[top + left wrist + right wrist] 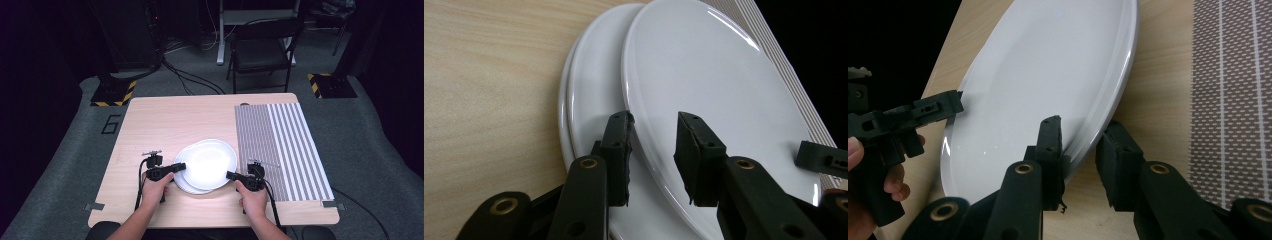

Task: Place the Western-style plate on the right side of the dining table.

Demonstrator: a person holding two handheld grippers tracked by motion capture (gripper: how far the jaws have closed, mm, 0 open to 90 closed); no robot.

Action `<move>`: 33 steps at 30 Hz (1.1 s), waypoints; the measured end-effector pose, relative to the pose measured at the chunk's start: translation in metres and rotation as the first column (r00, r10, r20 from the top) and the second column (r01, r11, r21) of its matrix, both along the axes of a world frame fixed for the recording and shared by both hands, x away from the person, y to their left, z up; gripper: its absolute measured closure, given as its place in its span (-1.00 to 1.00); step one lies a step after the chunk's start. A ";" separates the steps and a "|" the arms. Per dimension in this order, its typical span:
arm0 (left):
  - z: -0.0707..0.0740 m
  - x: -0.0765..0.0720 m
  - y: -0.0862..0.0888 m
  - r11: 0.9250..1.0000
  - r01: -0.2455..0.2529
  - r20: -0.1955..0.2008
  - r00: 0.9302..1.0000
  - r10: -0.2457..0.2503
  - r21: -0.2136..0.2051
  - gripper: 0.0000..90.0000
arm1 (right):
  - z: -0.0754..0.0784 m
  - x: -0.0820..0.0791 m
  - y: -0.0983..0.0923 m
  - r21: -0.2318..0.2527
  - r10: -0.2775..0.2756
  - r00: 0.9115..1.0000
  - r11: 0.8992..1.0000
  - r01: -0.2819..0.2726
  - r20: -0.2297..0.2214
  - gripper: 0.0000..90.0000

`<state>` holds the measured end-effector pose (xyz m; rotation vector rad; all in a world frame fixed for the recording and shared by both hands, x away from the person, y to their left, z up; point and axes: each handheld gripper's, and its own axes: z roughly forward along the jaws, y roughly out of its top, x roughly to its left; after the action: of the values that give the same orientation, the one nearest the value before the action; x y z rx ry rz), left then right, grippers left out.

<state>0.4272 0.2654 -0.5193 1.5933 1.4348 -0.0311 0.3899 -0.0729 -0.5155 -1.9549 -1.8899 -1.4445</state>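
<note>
- The left gripper [653, 150] has its jaws astride the near-left rim of the top plate [719, 95]; one jaw sits under the rim, the other above the plate's face, and a gap shows at the upper pad, so whether they pinch it I cannot tell.
- The right gripper [1083, 155] straddles the opposite rim of the same plate, one jaw over the face and one below; again the pictures do not settle whether the pads press.
- The top plate lies shifted to the right on a stack of white plates [589, 100] beneath it.
- The stack rests on the wooden table [165, 120], near its front edge, between the person's hands.
- A striped placemat [285, 145] covers the table's right side, just beside the plates.
</note>
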 end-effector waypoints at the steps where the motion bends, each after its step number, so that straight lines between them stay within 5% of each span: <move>1: 0.000 0.000 0.000 1.000 -0.005 0.000 1.000 0.005 -0.005 0.49 | -0.001 0.001 -0.001 -0.003 0.005 1.000 1.000 -0.005 0.010 0.62; 16: -0.004 0.002 0.001 0.998 -0.034 0.003 0.999 0.034 -0.048 0.52 | -0.005 0.026 -0.005 0.037 -0.026 1.000 0.999 0.026 0.001 0.69; 23: -0.005 0.002 0.002 0.997 -0.045 -0.004 0.999 0.045 -0.061 0.55 | -0.006 0.029 -0.006 0.073 -0.025 0.999 0.997 0.027 -0.026 0.72; 33: -0.005 0.002 0.002 0.997 -0.052 0.003 0.999 0.052 -0.048 0.59 | -0.009 0.028 -0.006 0.073 -0.021 1.000 0.997 0.020 0.004 0.72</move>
<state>0.4297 0.2675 -0.5239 1.5156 1.4617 -0.0317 0.4176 -0.0792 -0.5244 -1.9458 -1.7967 -1.5023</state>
